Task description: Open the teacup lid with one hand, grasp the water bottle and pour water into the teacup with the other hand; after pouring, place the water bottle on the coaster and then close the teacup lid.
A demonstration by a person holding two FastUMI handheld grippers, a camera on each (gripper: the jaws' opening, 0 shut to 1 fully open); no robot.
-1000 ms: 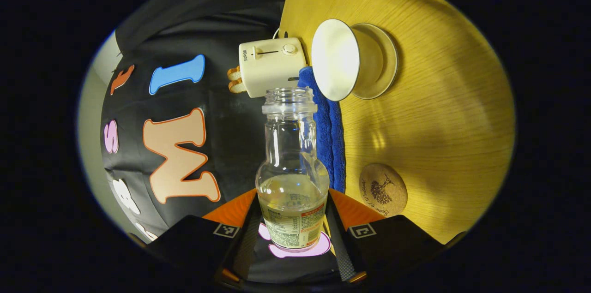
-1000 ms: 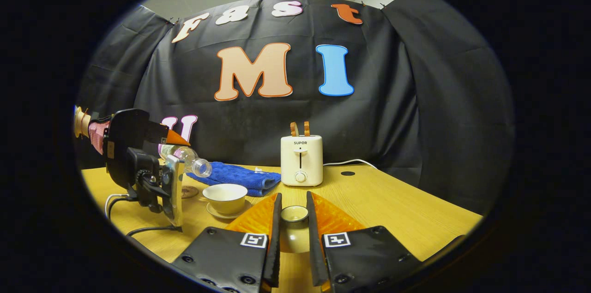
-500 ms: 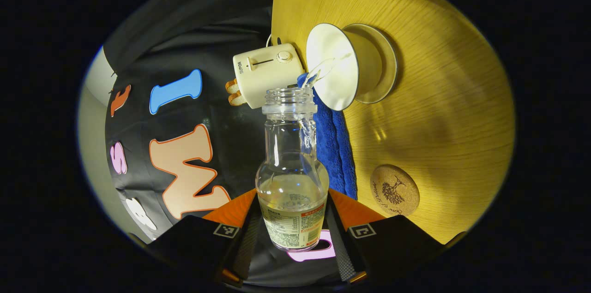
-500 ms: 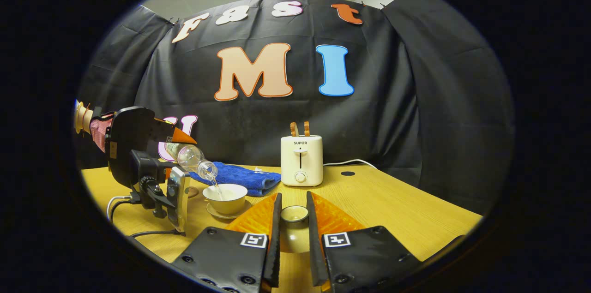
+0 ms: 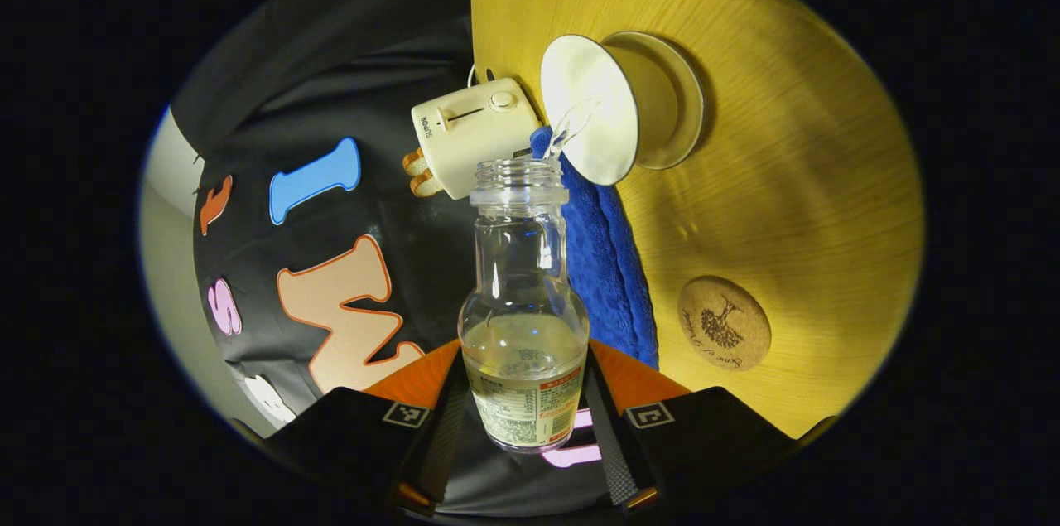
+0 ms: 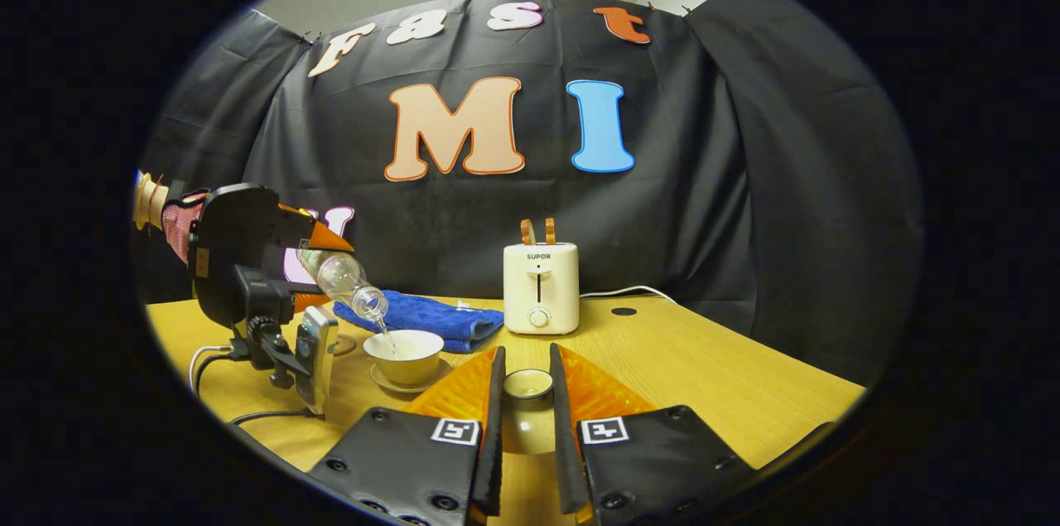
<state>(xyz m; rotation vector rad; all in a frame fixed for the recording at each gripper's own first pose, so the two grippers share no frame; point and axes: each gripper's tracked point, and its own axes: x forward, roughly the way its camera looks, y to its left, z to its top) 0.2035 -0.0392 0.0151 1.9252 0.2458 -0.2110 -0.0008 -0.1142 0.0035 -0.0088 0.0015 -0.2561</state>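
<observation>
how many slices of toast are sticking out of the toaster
2. Both slices stand side by side in the top of the toaster, at the back of the table beside the blue towel. Anything lower in the slots is hidden.

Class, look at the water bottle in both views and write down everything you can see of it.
The water bottle is clear and looks like plastic, with a round body, narrow neck, open threaded mouth without a cap, and a printed label near its base. It is partly full. The left gripper clamps its lower body and tips it mouth-down, so a thin stream falls into the white teacup below.
</observation>
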